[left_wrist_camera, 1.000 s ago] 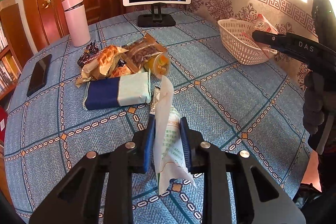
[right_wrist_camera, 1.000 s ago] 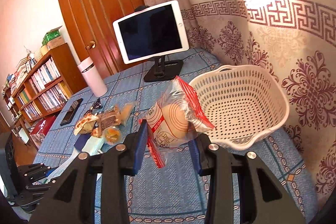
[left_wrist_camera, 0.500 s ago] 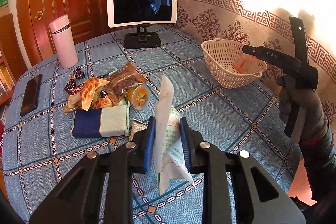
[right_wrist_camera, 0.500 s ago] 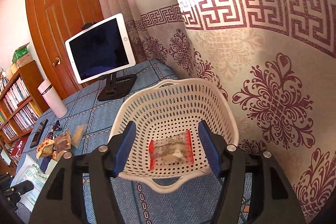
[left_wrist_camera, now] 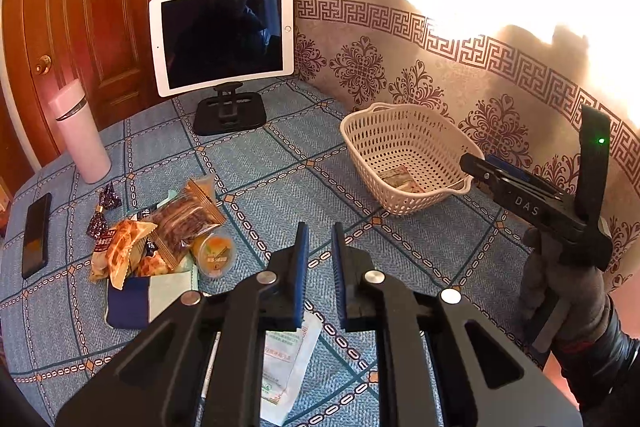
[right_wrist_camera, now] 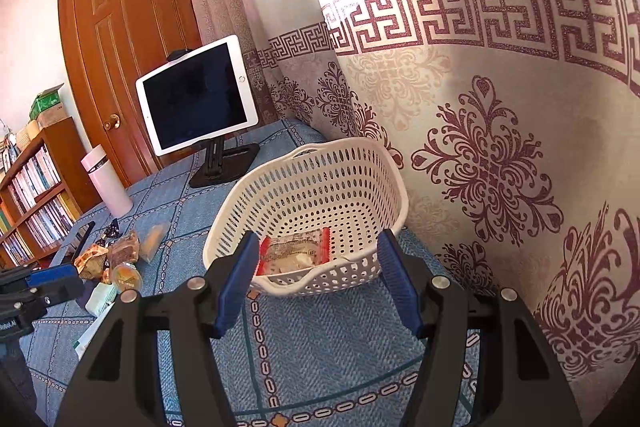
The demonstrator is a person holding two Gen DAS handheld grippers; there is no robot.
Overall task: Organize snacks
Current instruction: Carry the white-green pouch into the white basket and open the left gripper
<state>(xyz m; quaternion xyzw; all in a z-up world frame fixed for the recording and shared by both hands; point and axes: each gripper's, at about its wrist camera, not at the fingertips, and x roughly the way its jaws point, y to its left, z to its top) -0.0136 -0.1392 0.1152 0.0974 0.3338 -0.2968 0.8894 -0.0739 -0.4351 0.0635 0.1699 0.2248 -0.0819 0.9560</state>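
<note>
Step in hand: one delivery to the basket [right_wrist_camera: 304, 195] looks complete, and the next one is judged to be starting.
Right gripper [right_wrist_camera: 318, 239]: its jaws are held wide apart just before the basket's near rim, with nothing between them.
Delivered snack: a red-edged packet [right_wrist_camera: 294, 251] is seen lying flat on the basket floor, near the front wall.
Left gripper [left_wrist_camera: 319, 239]: its jaws are drawn in to a narrow slit, and the upper part of the pads is seen bare.
White-and-green packet [left_wrist_camera: 288, 359]: it is seen below the left fingers and is probably pinched low down. The contact itself is covered by the gripper body.
Remaining snacks: a heap [left_wrist_camera: 160, 239] with a jelly cup [left_wrist_camera: 214, 253] and a navy-and-white pack [left_wrist_camera: 140, 301] is left on the table [left_wrist_camera: 280, 179], well apart from the basket.
Next move: the white-and-green packet is to be carried across to the basket and let go above its opening. The right gripper should first be drawn clear of the rim so that the two tools are not brought together.
Hidden or cut off: the packet's lower end is cut by the frame edge. Its print cannot be read. The lower layers of the heap are covered by the wrappers on top, and the wall above the basket is washed out by glare.
</note>
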